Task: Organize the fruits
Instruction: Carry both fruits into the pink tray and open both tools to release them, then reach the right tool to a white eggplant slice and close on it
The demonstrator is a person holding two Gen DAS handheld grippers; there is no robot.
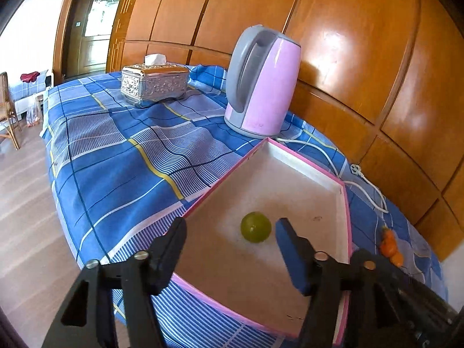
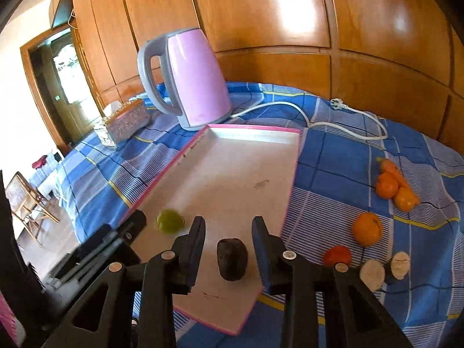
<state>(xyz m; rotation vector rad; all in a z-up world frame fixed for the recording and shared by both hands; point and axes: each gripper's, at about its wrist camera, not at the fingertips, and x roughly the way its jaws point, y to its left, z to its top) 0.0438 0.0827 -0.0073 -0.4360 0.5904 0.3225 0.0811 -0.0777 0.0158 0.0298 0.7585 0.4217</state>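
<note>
A pink-rimmed white tray (image 1: 307,171) (image 2: 232,156) lies on the blue checked cloth. A green lime (image 1: 255,227) (image 2: 170,221) rests in it. My left gripper (image 1: 230,227) is open above the tray, the lime just ahead between its fingers. My right gripper (image 2: 228,227) is open over the tray's near end, and a dark brown fruit (image 2: 232,259) lies on the tray between its fingers. On the cloth to the right lie an orange (image 2: 367,228), a red fruit (image 2: 337,255), two pale cut pieces (image 2: 372,274), and a bag of small oranges (image 2: 395,187) (image 1: 390,245).
A pink electric kettle (image 1: 262,84) (image 2: 191,78) stands behind the tray, its white cord (image 2: 342,123) trailing right. A silver tissue box (image 1: 153,82) (image 2: 124,123) sits farther left. Wooden panel wall behind; table edge and floor at left.
</note>
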